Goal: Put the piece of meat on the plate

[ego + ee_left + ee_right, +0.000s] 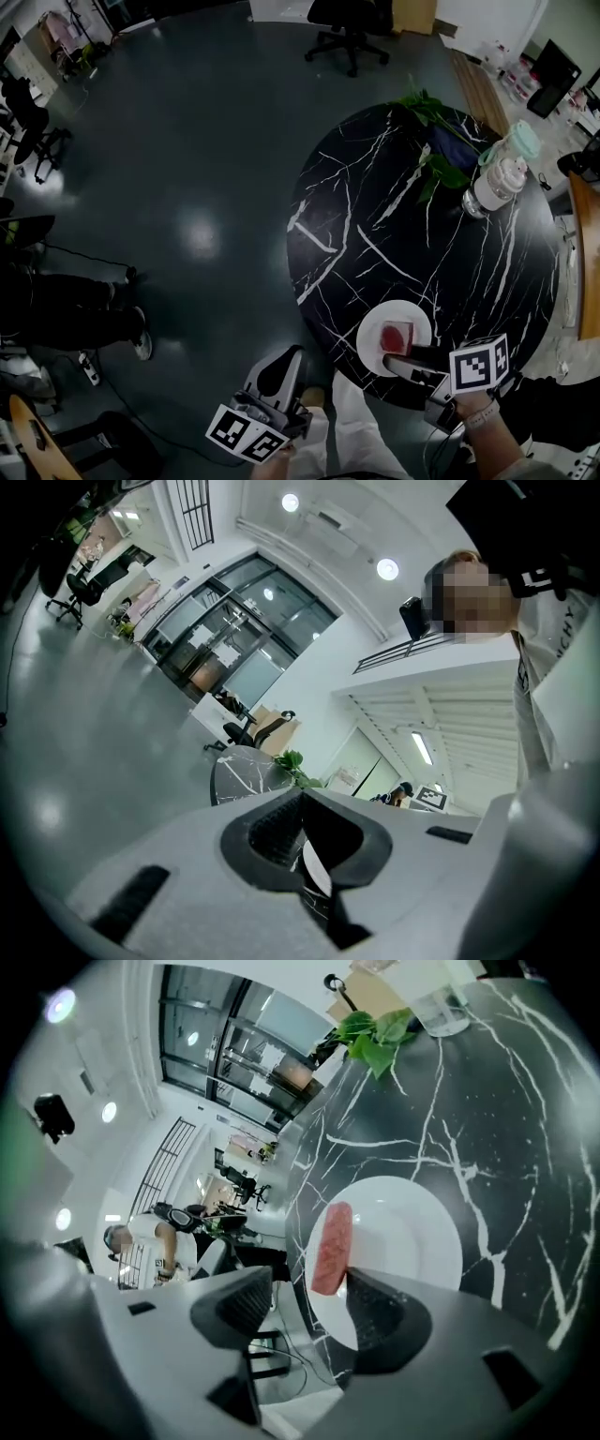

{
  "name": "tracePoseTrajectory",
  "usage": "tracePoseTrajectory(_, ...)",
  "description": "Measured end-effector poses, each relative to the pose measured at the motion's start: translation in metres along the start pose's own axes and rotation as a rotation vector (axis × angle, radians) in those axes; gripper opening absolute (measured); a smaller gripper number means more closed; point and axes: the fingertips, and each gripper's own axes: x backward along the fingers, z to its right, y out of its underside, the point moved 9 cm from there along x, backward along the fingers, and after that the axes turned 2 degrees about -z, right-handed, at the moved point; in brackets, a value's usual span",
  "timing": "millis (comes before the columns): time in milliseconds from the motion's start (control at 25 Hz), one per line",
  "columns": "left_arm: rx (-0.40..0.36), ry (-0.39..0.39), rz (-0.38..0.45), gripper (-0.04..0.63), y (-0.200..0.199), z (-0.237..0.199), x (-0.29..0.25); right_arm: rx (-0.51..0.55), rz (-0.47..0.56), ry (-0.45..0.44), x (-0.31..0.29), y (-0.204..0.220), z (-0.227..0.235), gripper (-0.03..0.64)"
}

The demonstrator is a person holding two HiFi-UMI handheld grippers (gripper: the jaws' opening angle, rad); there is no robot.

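Standing on round white plate (412, 1232): pink-red meat slab (331, 1246).
R gripper (305, 1293) jaws apart at plate's rim; L gripper (302, 794) jaws together.

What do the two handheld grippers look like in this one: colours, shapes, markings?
The left gripper and the right gripper share one design. Each has a pale grey moulded body, and its tongs are lined with dark ribbed pads. Each carries a white cube printed with black square markers, the left cube and the right cube.
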Motion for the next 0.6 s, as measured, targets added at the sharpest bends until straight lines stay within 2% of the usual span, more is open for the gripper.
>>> tracePoseTrajectory(280, 0.002, 0.020, 0.015, 0.009, -0.008, 0.007, -0.002, 0.133, 0.039, 0.093, 0.030, -0.001, -0.022, 0.248)
tracePoseTrajectory(600, -0.015, 0.062, 0.037, 0.009, -0.024, 0.019, 0.002, 0.176, 0.200, 0.013, 0.061, -0.002, -0.064, 0.249)
